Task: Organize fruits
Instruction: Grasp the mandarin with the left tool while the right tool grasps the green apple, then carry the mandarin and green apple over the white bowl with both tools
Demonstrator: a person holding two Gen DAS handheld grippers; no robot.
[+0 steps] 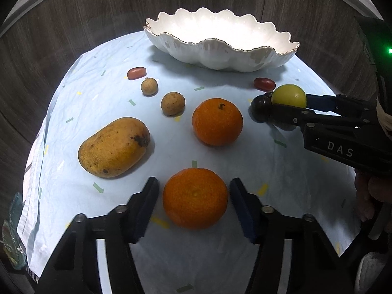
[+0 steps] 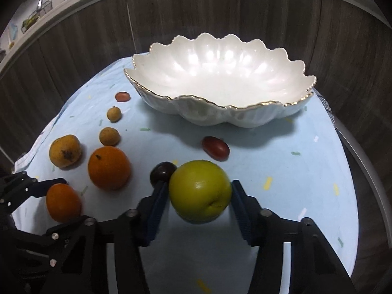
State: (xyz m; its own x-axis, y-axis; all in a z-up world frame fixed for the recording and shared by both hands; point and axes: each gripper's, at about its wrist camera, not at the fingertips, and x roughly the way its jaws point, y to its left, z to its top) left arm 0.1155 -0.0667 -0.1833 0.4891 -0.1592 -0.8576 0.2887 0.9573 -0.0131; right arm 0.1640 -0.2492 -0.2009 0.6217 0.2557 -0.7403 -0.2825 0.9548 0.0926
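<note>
Yellow-green fruit (image 2: 200,192): round, dimple turned toward the camera, pressed on both sides between the right gripper's (image 2: 199,196) pads.
Near orange (image 1: 195,198): squat, stem end up, on the blue cloth (image 1: 245,147) between the left gripper's (image 1: 194,202) fingers, a sliver of cloth showing each side.
Mango (image 1: 114,146): long axis slanting from the near left up toward the right.
White scalloped bowl (image 2: 220,78): holds nothing.
Dark plum (image 2: 163,171): just beside the right gripper's left finger.

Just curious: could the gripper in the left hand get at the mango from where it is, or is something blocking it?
Probably yes. The mango lies just beside the left gripper, nothing between, but the near orange sits between its fingers.
</note>
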